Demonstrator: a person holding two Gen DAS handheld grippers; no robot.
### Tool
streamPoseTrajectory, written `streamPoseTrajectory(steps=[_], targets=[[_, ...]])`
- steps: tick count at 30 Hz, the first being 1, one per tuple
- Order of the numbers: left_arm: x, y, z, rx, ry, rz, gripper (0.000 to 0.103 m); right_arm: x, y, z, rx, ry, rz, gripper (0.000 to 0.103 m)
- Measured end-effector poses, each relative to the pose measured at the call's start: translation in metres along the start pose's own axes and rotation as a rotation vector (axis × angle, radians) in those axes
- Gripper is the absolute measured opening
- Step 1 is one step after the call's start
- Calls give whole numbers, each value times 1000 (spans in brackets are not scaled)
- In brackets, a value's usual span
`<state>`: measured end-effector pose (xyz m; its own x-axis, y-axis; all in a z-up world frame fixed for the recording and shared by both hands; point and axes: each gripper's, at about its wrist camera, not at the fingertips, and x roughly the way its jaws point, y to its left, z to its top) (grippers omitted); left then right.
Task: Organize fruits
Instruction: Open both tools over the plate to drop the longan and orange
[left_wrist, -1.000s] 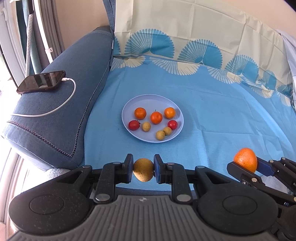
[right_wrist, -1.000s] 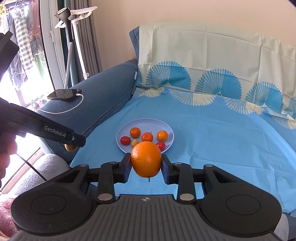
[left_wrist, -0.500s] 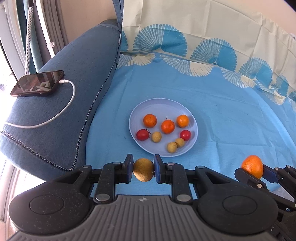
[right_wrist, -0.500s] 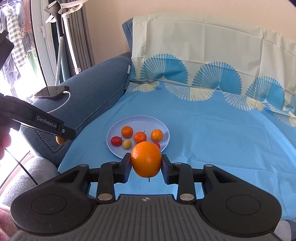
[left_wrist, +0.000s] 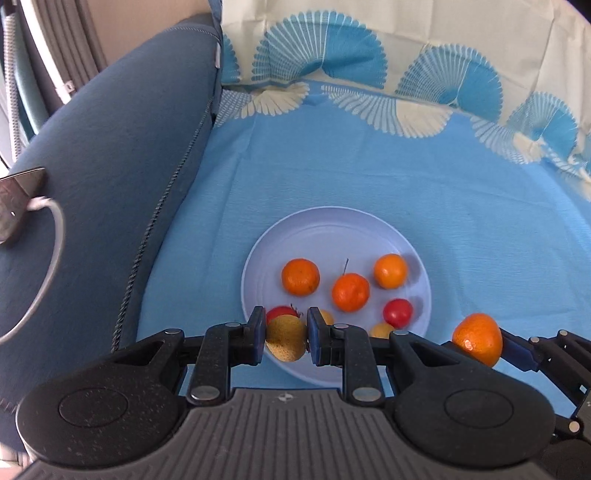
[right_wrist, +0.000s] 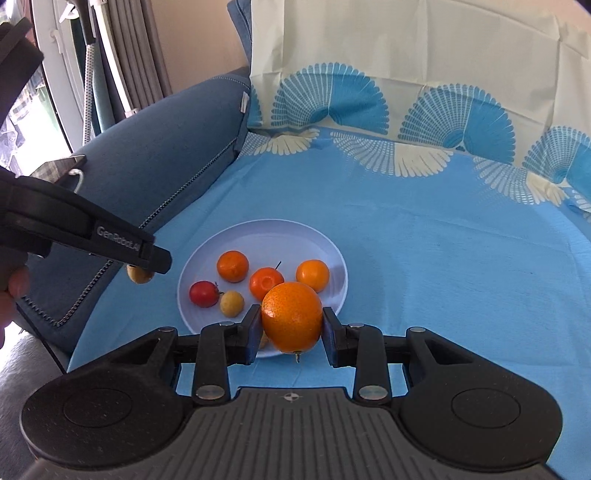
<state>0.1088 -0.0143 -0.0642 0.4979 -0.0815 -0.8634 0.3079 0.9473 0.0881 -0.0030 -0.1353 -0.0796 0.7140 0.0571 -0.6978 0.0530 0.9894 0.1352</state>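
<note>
Surface is a bright blue bedsheet (right_wrist: 424, 240) spread flat, w/ a cream border printed in blue and white fan shapes (right_wrist: 406, 110) turned up along the far side. On the left a dark blue upholstered sofa arm (left_wrist: 110, 155) w/ corded seam runs near-to-far; a black smartphone (left_wrist: 14, 199) lies on top of it at the left edge, a white charging cable (left_wrist: 55, 251) plugged in and looping down. Far left: grey curtains (right_wrist: 129, 48) and a bright window area, details blown out. Round pale lilac plate (right_wrist: 258, 230) sits on the sheet near centre, holding three small orange mandarins (right_wrist: 232, 266) in a row on the far half, two red cherry tomatoes (right_wrist: 203, 293) and a few small yellow round fruits (right_wrist: 232, 302) on the near half; some near ones are hidden behind the gripper fingers. Left gripper (left_wrist: 286, 338) has jaws clamped on a yellow-brown speckled round fruit (left_wrist: 286, 338), held over the plate's near-left rim in its own view; in the right view it hangs just left of the plate. Right gripper (right_wrist: 291, 328) has jaws clamped on a large glossy orange w/ a stem nub underneath (right_wrist: 291, 317), over the plate's near edge in its own view; from the left view it sits just right of the plate. Between the two held fruits lies the plate's near rim.
</note>
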Motion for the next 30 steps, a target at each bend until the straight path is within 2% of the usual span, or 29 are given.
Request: streamPoseTrajectory(steps=[9, 16, 17, 18, 19, 20, 21, 22, 23, 24, 27, 30], targets=[[56, -7, 18, 22, 42, 26, 26, 62, -5, 10, -30, 50, 0, 35], [83, -8, 27, 38, 54, 49, 26, 92, 0, 14, -76, 60, -3, 35], [84, -8, 28, 41, 52, 42, 30, 96, 0, 15, -82, 61, -2, 35], [85, -9, 29, 49, 55, 37, 49, 98, 1, 16, -86, 61, -2, 36], [85, -9, 30, 52, 53, 30, 63, 100, 0, 17, -88, 58, 4, 36], [81, -8, 30, 51, 35, 21, 92, 100, 0, 18, -88, 48, 13, 38], [76, -7, 31, 47, 5, 22, 102, 98, -1, 19, -89, 37, 16, 51], [68, -7, 29, 41, -34, 28, 103, 96, 0, 21, -94, 26, 16, 60], [61, -7, 28, 45, -51, 33, 103, 91, 0, 22, -97, 9, 17, 73], [56, -7, 27, 53, -47, 38, 103, 85, 0, 22, -101, -5, 17, 82], [40, -3, 18, 28, -35, 67, 103, 65, 1, 20, -109, -11, 0, 94], [20, 2, 3, -5, -5, 69, 103, 42, -1, 14, -76, 10, -10, 98]])
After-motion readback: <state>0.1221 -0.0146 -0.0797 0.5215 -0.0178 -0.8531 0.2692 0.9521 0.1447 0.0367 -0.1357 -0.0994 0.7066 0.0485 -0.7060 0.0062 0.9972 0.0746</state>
